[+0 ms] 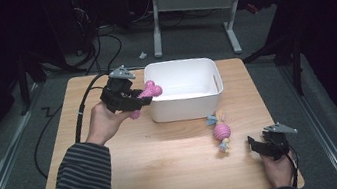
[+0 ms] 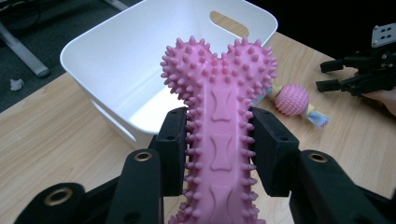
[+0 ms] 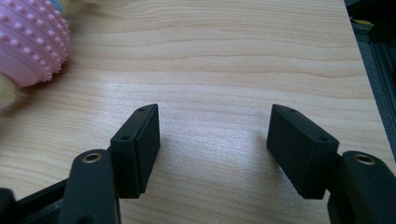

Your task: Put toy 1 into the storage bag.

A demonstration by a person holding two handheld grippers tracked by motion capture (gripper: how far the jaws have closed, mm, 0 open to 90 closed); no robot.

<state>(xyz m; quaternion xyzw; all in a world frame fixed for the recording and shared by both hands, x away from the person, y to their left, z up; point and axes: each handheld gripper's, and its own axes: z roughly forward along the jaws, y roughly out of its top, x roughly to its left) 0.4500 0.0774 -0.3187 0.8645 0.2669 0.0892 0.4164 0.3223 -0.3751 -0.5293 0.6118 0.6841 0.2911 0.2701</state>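
My left gripper (image 1: pixel 134 99) (image 2: pixel 218 140) is shut on a pink spiky rubber bone (image 1: pixel 147 95) (image 2: pixel 219 116), held above the table at the left rim of a white plastic bin (image 1: pixel 185 89) (image 2: pixel 135 60). The bone's knobbed end points toward the bin's opening. A pink spiky ball on a pastel rope (image 1: pixel 221 131) (image 2: pixel 292 99) (image 3: pixel 28 42) lies on the table in front of the bin's right corner. My right gripper (image 1: pixel 256 144) (image 3: pixel 212 135) stands open low over the table near its front right, with nothing between its jaws, the ball to its left.
The wooden table (image 1: pixel 168 175) has bare room across its middle and front. The bin has a handle slot (image 2: pixel 229 23) in its far wall. Beyond the table are a desk frame (image 1: pixel 193 5) and cables on the floor (image 1: pixel 98 44).
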